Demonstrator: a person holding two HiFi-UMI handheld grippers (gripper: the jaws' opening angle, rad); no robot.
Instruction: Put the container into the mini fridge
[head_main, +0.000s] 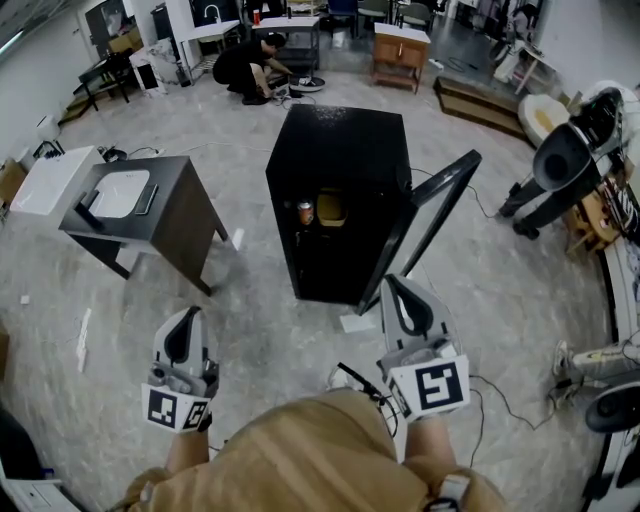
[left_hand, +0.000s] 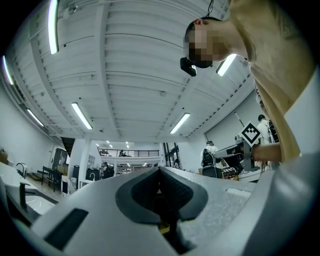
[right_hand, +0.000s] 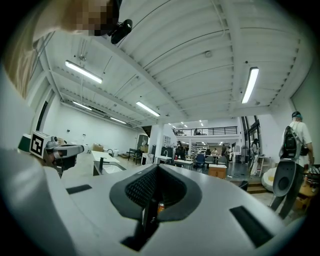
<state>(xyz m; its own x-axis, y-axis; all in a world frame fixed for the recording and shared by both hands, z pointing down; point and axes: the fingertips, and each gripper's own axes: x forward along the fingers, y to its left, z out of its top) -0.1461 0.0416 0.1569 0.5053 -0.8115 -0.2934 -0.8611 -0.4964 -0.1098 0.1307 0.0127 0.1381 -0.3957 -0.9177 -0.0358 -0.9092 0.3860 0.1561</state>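
Looking steeply down at a black mini fridge (head_main: 345, 145) standing on the grey floor (head_main: 250, 340) at mid-frame, with its door (head_main: 440, 215) hanging open toward the right. Sitting inside the fridge, on the upper level of the dark interior: a yellowish container (head_main: 330, 207), with an orange can (head_main: 305, 213) just beside it on the left; whether the two are touching, too small to tell.

Hovering at lower left of the head view: the left gripper (head_main: 187, 320), pointing up the frame, well short of the fridge. Showing in its own view as the left gripper (left_hand: 160, 172) with jaws pressing together and nothing between them, aiming up at a white ceiling with strip lights.

Hovering at lower right of the head view: the right gripper (head_main: 395, 287), sitting just below the foot of the open door. Showing in its own view as the right gripper (right_hand: 156, 170) with jaws fully closed, carrying nothing, and facing level across the large room, with a sliver of the orange can peeking through low between the jaws.

Standing at the left of the head view, well apart from the fridge: a dark tabletop (head_main: 165, 175) carrying a white sink basin (head_main: 120, 193). Crouching at the upper left of that frame, far behind the fridge: a person in dark clothes (head_main: 250, 65).
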